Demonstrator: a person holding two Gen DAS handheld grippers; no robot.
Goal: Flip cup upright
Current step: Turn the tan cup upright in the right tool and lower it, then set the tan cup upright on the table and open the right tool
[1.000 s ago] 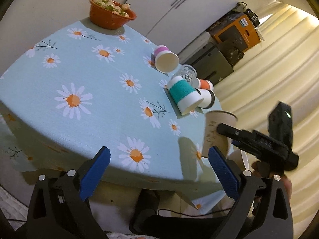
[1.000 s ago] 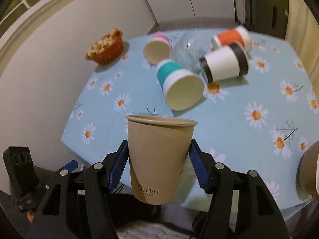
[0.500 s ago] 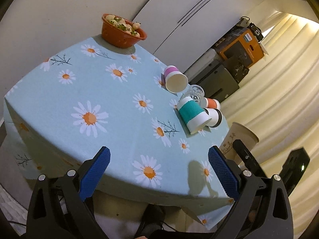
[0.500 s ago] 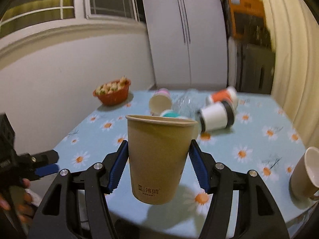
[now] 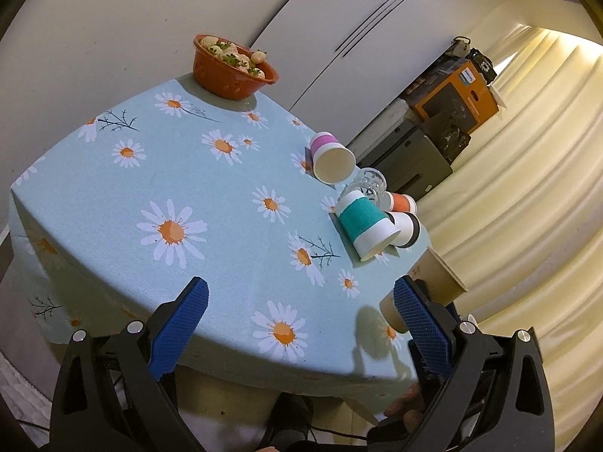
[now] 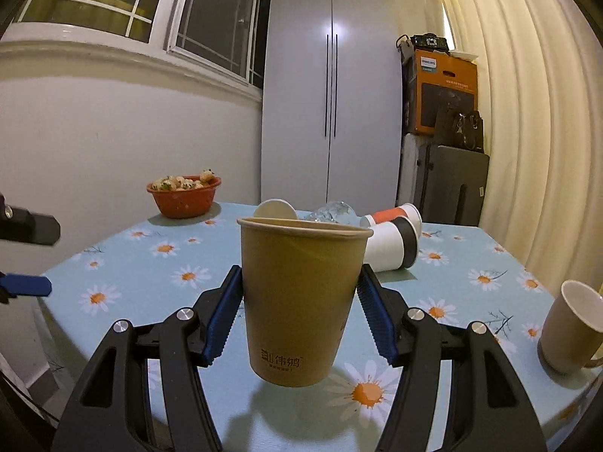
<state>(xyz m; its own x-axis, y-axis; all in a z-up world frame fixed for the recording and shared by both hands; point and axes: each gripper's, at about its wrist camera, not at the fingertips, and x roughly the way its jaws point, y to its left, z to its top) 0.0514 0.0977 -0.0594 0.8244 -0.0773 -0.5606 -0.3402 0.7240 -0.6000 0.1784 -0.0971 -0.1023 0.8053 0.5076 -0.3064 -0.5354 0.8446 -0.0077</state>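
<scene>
My right gripper (image 6: 299, 310) is shut on a brown paper cup (image 6: 297, 297), held upright just above the near edge of the daisy tablecloth (image 6: 150, 275). The same cup (image 5: 433, 282) shows at the right of the left wrist view, partly behind a blue pad. My left gripper (image 5: 301, 324) is open and empty over the table's near edge. Its fingers (image 6: 26, 286) show at the left of the right wrist view.
Several cups lie on their sides mid-table: teal (image 5: 365, 226), pink (image 5: 331, 158), black-banded (image 6: 392, 250), orange (image 6: 392, 213), plus a clear glass (image 5: 367, 184). An orange bowl of food (image 5: 233, 66) stands at the far corner. A beige mug (image 6: 569, 327) stands at the right.
My right gripper has levelled out and come down, bringing the upright brown cup close to the tablecloth near the edge. The left gripper has tilted up and drawn back a little.
</scene>
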